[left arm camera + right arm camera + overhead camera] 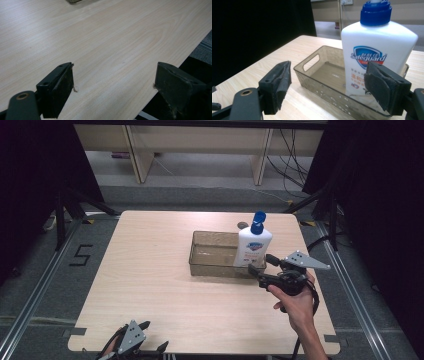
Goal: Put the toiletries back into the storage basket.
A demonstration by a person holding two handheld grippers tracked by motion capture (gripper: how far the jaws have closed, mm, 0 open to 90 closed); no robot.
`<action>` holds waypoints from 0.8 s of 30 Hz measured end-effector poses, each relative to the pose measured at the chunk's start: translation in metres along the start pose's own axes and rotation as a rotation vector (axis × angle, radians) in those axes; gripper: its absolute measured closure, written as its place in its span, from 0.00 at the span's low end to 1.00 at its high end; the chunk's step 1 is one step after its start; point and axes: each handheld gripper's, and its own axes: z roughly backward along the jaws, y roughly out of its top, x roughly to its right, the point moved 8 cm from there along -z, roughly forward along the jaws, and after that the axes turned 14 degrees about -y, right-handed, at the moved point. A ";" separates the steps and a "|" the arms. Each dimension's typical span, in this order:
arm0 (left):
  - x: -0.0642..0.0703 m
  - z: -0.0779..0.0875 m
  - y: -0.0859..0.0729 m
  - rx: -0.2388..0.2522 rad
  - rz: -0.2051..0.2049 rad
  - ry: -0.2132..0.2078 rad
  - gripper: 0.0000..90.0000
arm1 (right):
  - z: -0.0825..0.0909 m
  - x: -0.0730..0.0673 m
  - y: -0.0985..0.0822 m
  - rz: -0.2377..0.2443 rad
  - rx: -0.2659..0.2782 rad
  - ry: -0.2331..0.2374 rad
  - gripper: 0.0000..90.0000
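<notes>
While you look down from the high view, your right gripper (261, 264) hovers at the near right corner of the clear tray (215, 265), its jaws spread and pointing left toward the white bottle (253, 247) with the blue cap, which stands upright inside the tray at its right end. That tray sits on the wooden table (150, 285), right of centre and toward the far side, and your right hand (295, 302) reaches in from the near right. Your left gripper (142, 335) rests at the near left edge of the table, well apart from the tray; its jaws' state is hard to read from here. Along your left gripper view, the two black jaws stand wide apart with bare tabletop (105, 50) between them and nothing pinched, and a corner of the tray (73, 1) shows at the far edge. Along your right gripper view, the jaws are spread, with nothing between the pads; the tray's near wall (329, 95) and the bottle (377, 47) lie just beyond them. The bottle stands upright in the tray, behind the right jaw, its blue and red label facing you, and whether that jaw touches the tray cannot be told.
</notes>
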 end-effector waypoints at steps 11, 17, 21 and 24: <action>-0.001 0.000 0.000 -0.005 -0.005 0.003 0.17 | 0.006 -0.007 -0.010 -0.019 -0.016 0.033 0.24; 0.000 0.000 0.000 0.002 0.000 0.004 0.17 | 0.007 -0.009 -0.015 -0.004 -0.011 0.032 0.21; 0.000 0.000 0.000 0.002 0.000 0.004 0.17 | 0.009 -0.009 -0.020 -0.004 -0.025 0.025 0.19; 0.000 0.000 0.000 0.002 0.001 0.001 0.17 | 0.010 -0.013 -0.025 -0.012 -0.032 0.040 0.18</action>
